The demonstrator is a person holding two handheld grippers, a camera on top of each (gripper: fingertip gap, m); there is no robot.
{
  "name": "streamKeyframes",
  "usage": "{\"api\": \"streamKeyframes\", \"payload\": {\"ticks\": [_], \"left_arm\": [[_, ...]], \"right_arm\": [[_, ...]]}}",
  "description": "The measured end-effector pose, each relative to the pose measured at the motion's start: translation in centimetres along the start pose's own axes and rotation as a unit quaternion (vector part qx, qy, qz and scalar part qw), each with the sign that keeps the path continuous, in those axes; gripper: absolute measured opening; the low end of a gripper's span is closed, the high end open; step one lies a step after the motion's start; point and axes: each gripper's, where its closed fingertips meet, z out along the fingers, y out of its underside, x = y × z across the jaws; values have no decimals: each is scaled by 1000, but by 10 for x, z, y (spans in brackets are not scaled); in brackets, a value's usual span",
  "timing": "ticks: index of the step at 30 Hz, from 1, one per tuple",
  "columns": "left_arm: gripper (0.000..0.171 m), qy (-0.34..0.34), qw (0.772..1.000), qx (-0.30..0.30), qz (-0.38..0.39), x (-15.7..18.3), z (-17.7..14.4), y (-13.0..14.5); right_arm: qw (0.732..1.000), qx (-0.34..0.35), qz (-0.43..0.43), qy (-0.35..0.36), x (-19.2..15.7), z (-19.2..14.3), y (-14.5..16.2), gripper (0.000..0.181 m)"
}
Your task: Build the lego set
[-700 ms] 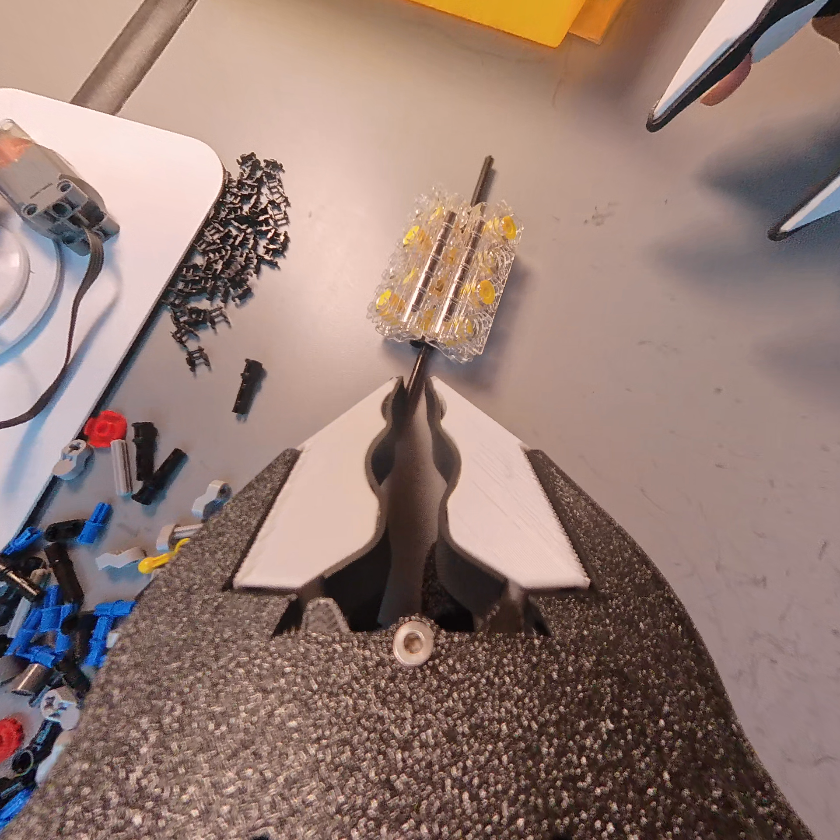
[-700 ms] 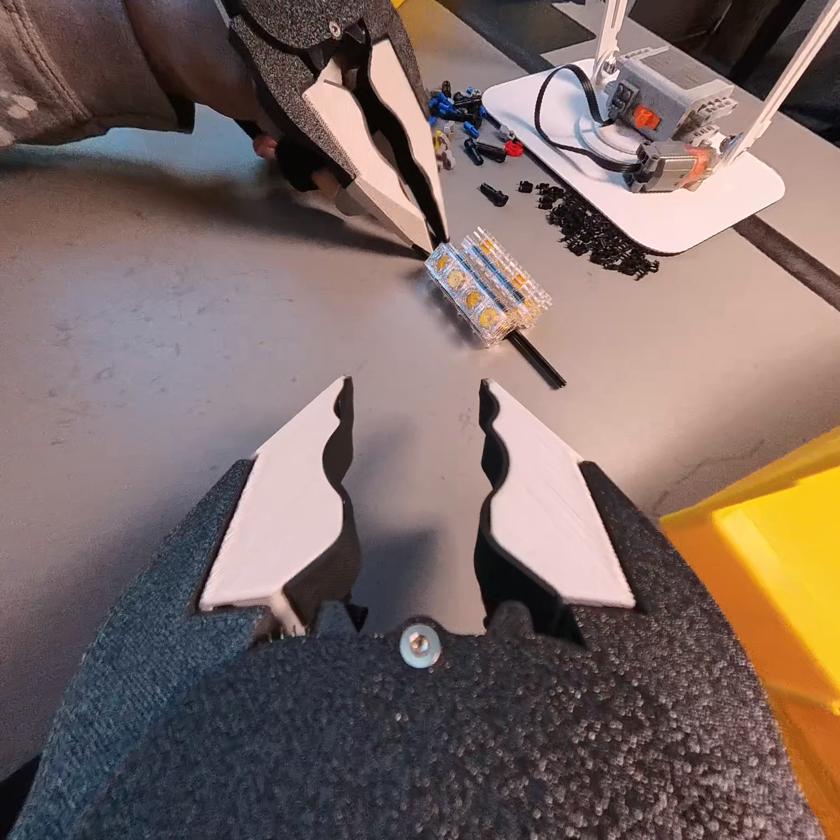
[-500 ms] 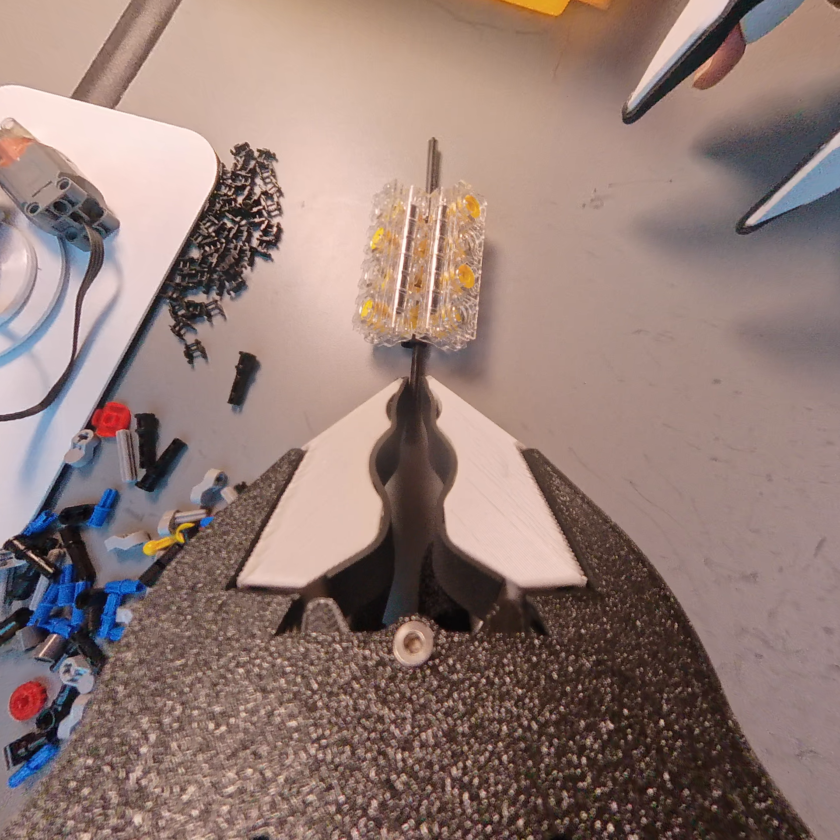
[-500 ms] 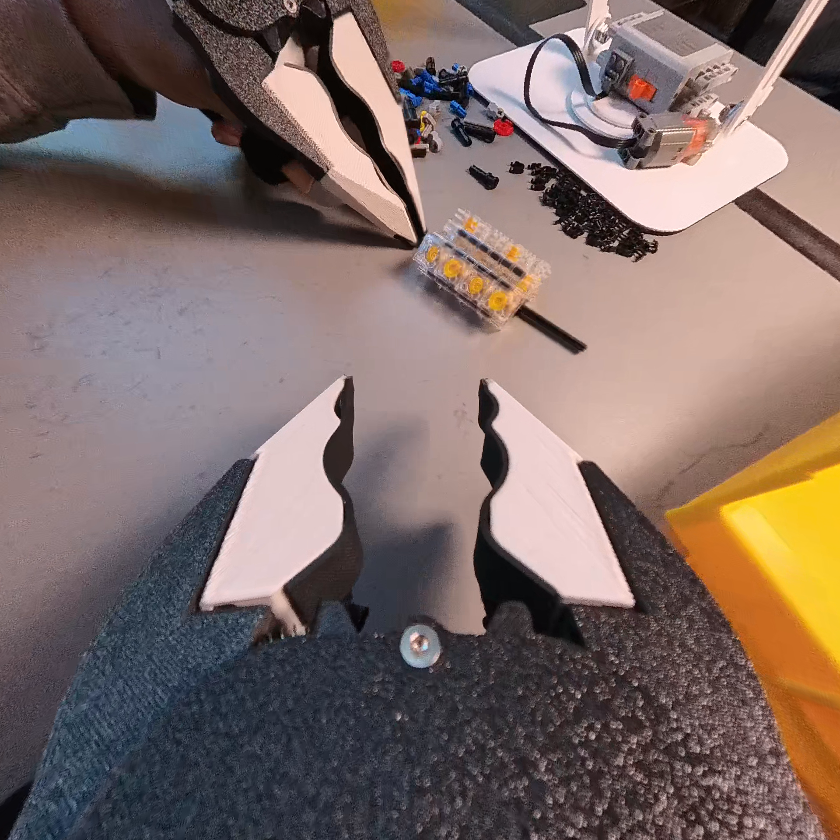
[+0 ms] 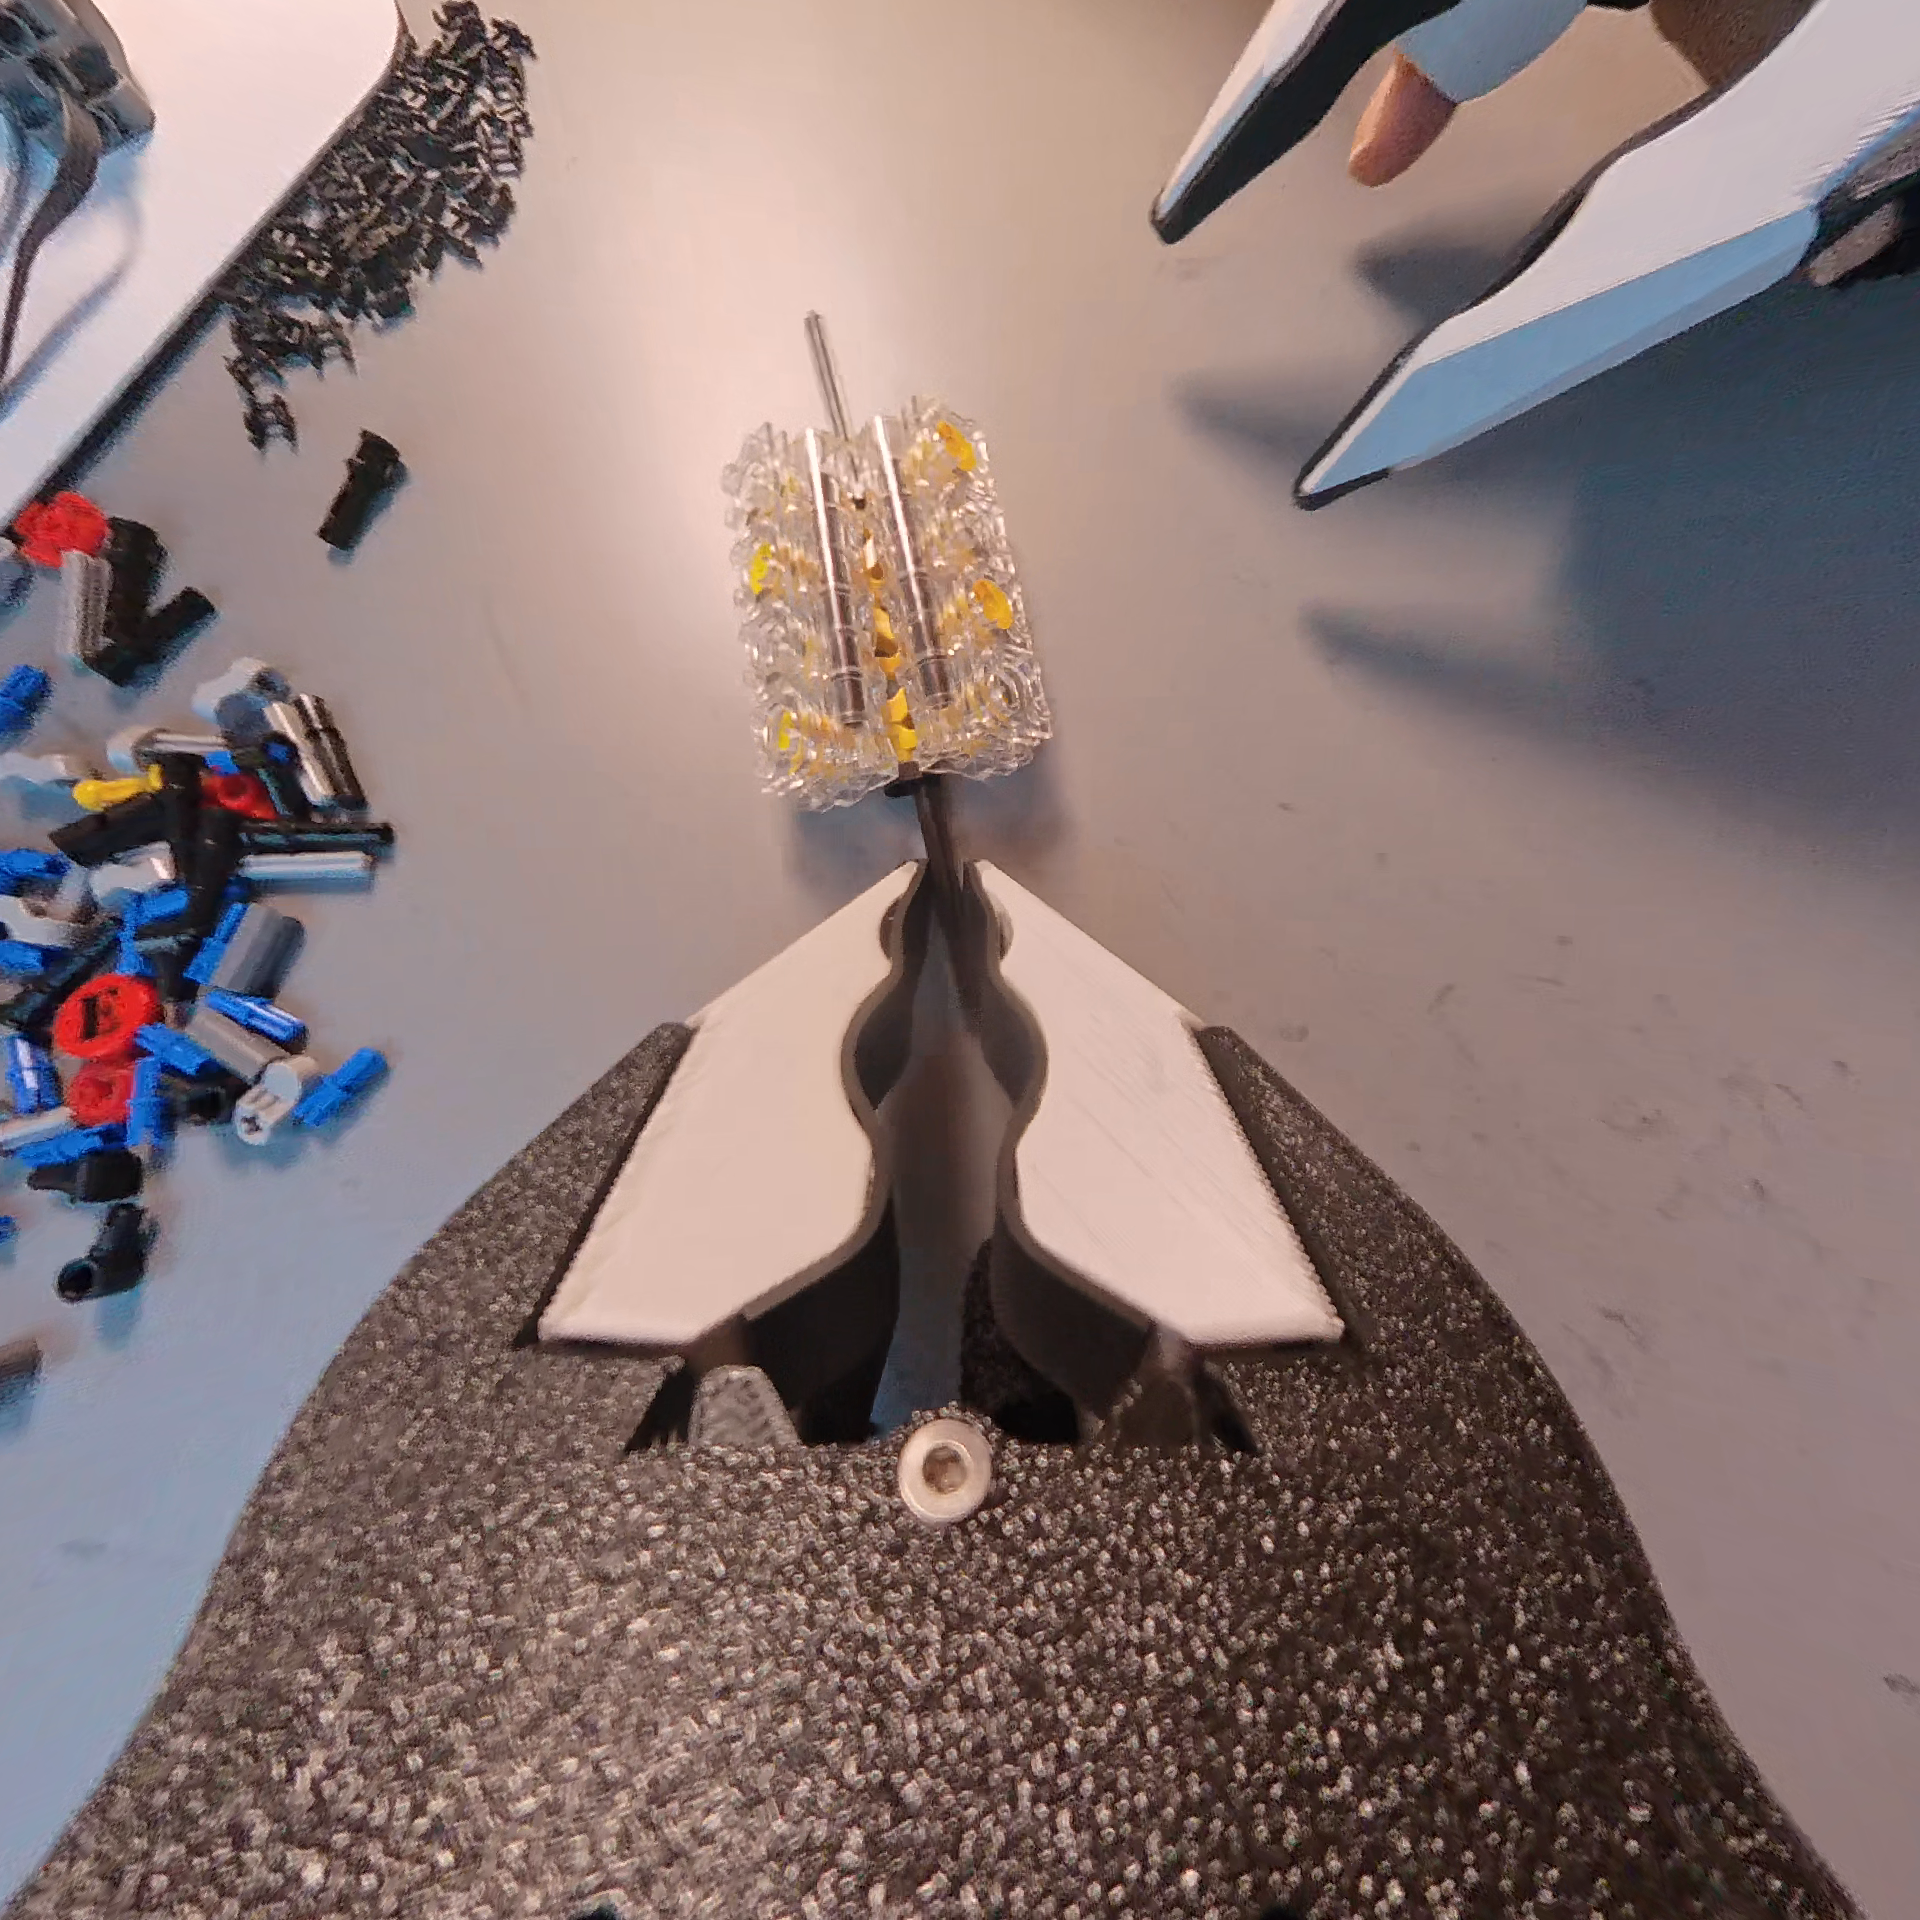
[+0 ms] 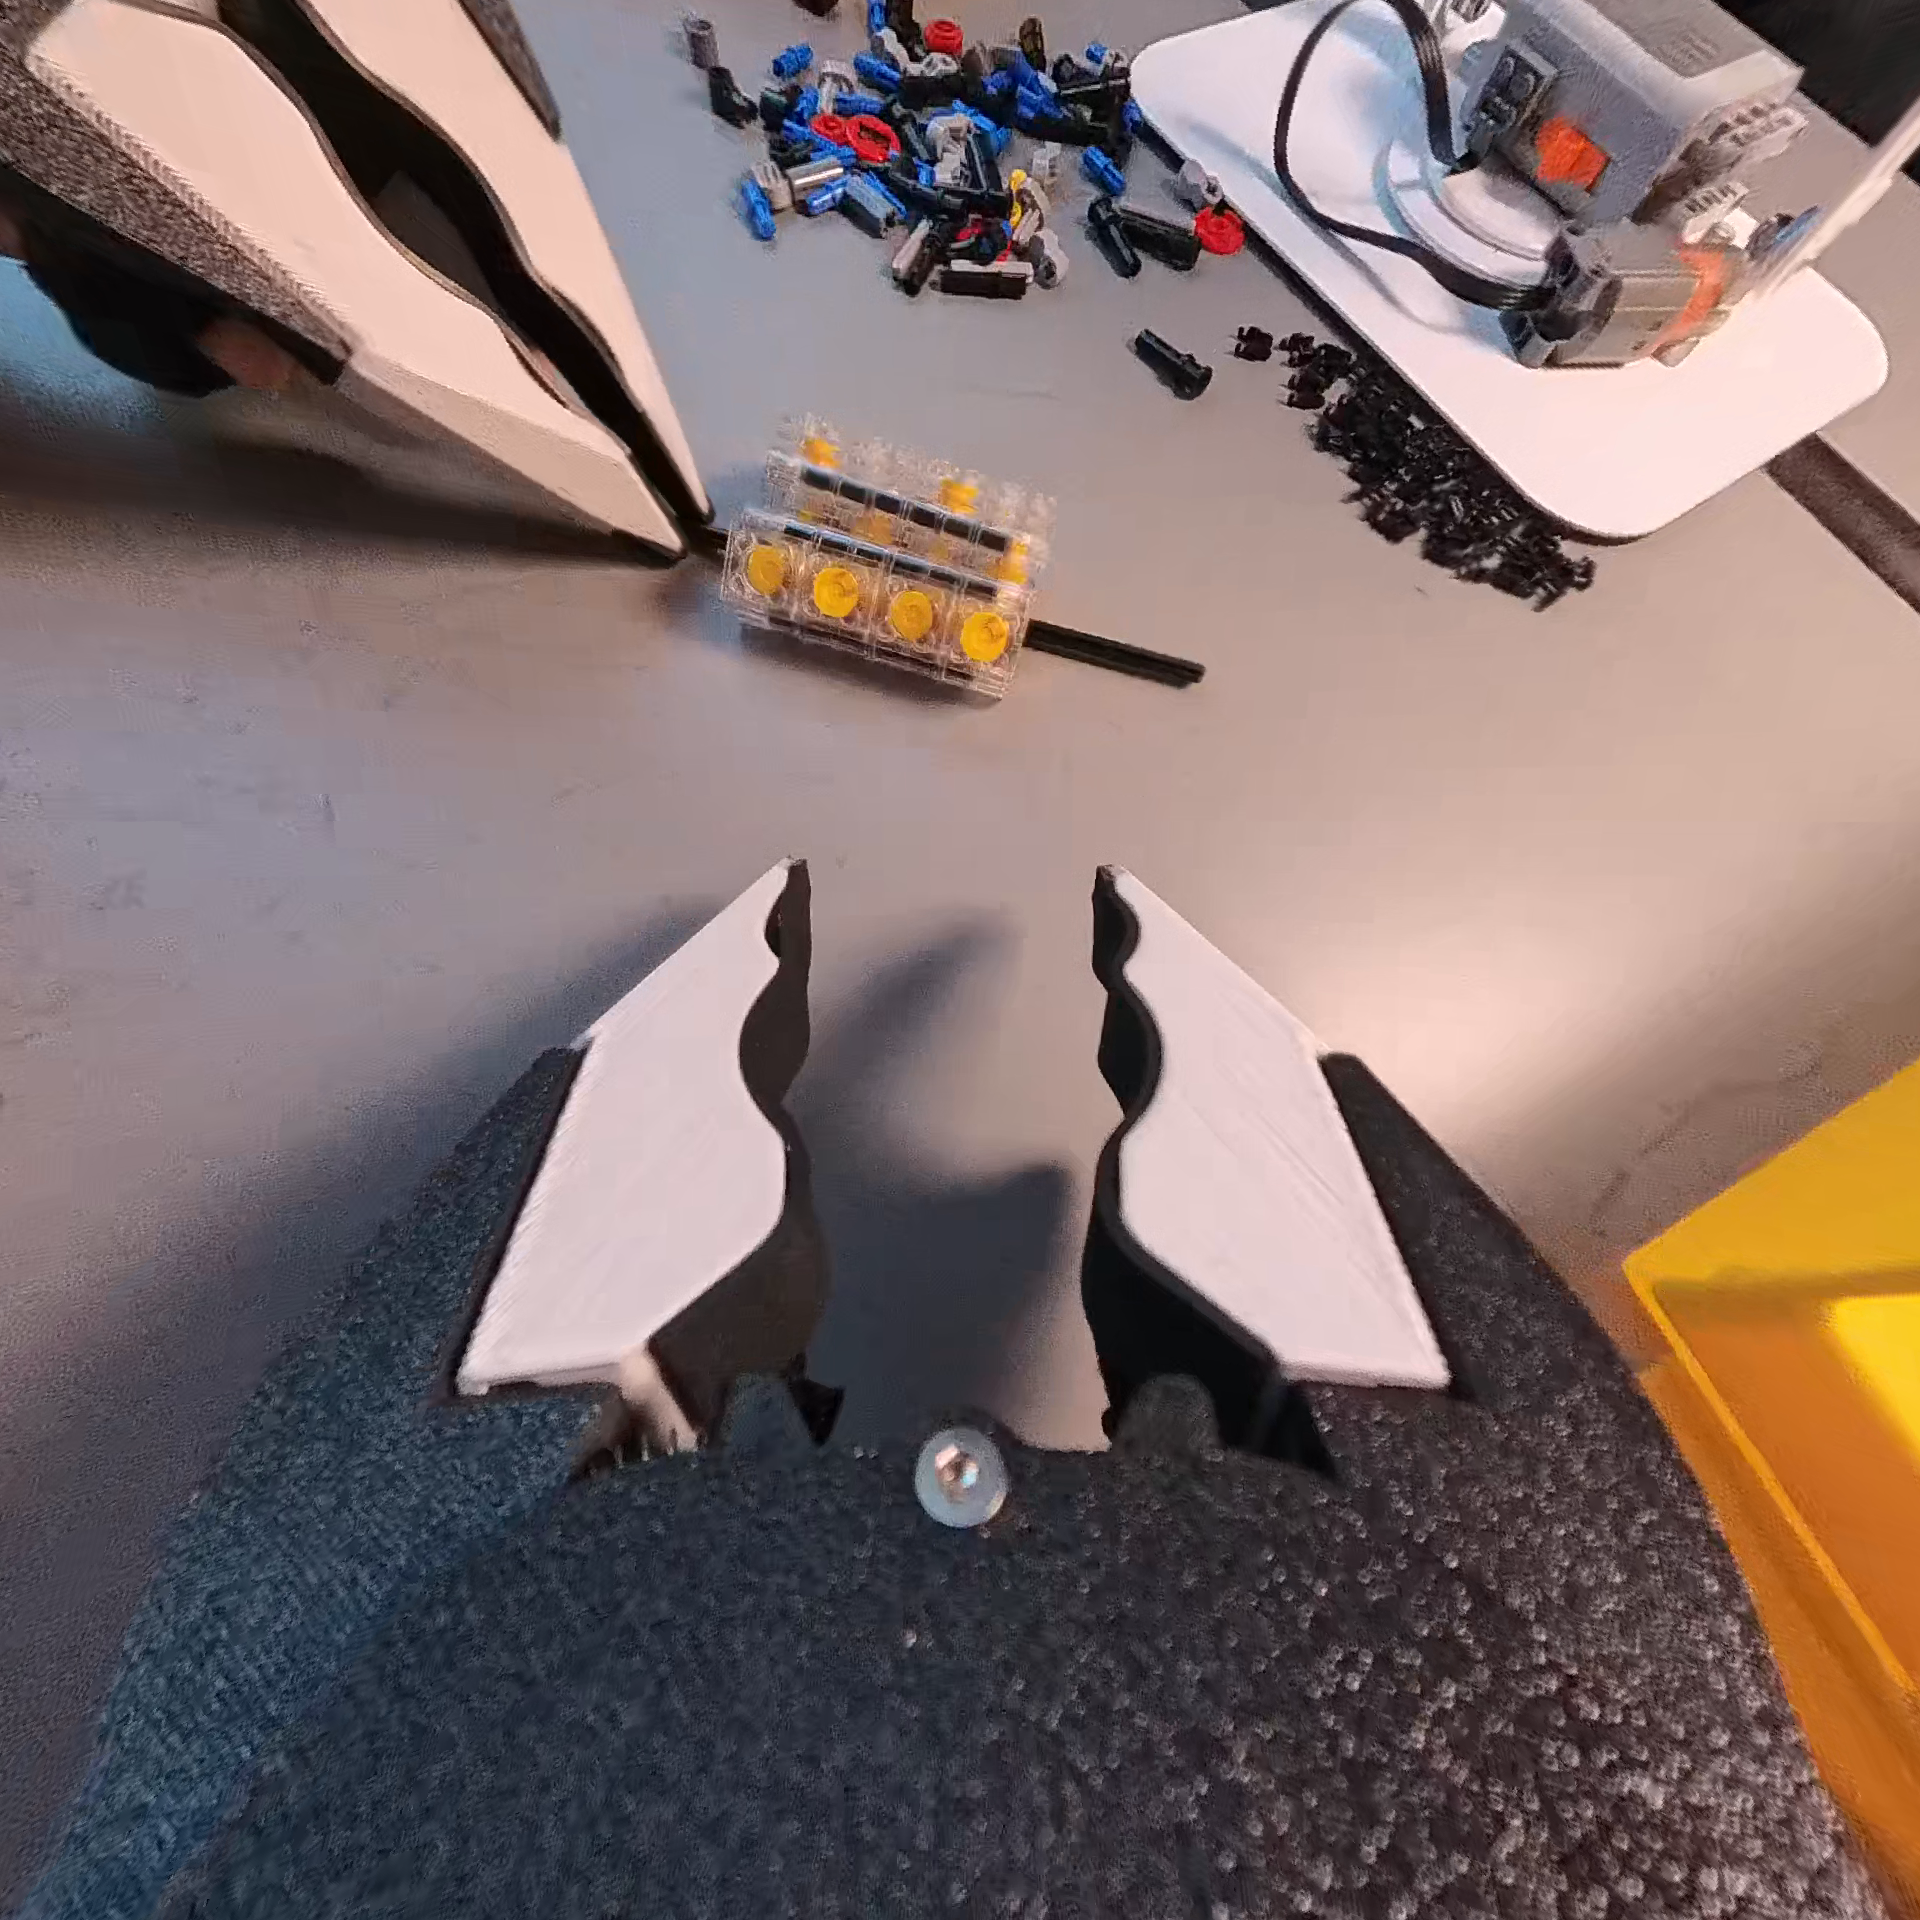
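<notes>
A clear brick block with yellow round parts inside (image 5: 883,613) lies on the grey table, with a black axle (image 5: 940,842) running through it. My left gripper (image 5: 948,868) is shut on the near end of the axle. In the right wrist view the block (image 6: 883,582) lies beside the left gripper (image 6: 691,530), and the axle's free end (image 6: 1122,657) sticks out to the right. My right gripper (image 6: 943,873) is open and empty, hovering over bare table a short way from the block. It also shows at the top right of the left wrist view (image 5: 1236,353).
A heap of small blue, black, grey and red parts (image 5: 156,883) lies to the left, with a pile of tiny black pins (image 5: 384,177) beyond. A white board (image 6: 1558,343) carries grey motors with a black cable. A yellow bin (image 6: 1787,1382) stands at the right. My right fingertips sit around 11 cm from my left ones.
The block and axle have swung round in my left gripper's hold, so the axle now lies crosswise to the right gripper. The right gripper has come closer to the block.
</notes>
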Motion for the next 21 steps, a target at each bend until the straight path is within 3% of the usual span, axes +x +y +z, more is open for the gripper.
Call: {"api": "streamKeyframes", "payload": {"ticks": [4, 14, 21], "left_arm": [[27, 60, 998, 12, -30, 25, -12, 10], [20, 118, 992, 14, -37, 44, -23, 18], [20, 108, 994, 17, -14, 50, -23, 15]], "right_arm": [[1000, -6, 9, -9, -16, 9, -9, 54], [998, -9, 62, 30, -54, 12, -30, 60], [995, -13, 77, 57, -56, 7, -32, 59]]}}
